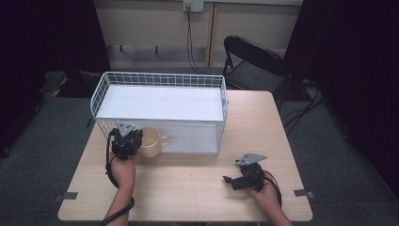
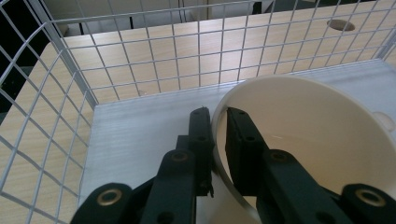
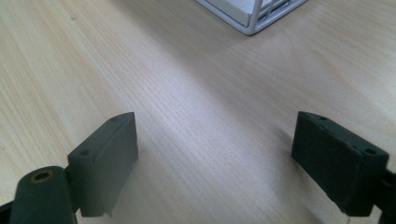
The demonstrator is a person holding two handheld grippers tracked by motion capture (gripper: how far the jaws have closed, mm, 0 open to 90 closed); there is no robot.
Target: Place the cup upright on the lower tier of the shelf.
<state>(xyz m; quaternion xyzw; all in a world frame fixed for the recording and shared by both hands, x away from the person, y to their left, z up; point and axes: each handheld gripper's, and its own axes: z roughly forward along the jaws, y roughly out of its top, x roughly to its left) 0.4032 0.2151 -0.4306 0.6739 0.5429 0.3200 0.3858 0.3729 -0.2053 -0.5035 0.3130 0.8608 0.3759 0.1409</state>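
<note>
Cup, cream-coloured with a side handle, sits at the left of a pale wooden counter, against the near wall of a white wire basket. From above it seems to be just outside the mesh, while the left claw's own camera looks past it onto the basket's white floor, so which side of the wire it is on is hard to settle.

Left claw pinches the cup's rim, 1 jaw outside and 1 inside, a grip that suits lifting the cup by its wall. The hand hides part of the cup from above, and the cup's base is cut off.

Right claw, at the right, lies low over bare wood near the person's edge, its 2 jaws spread wide and holding nothing, probably parked clear.
</note>
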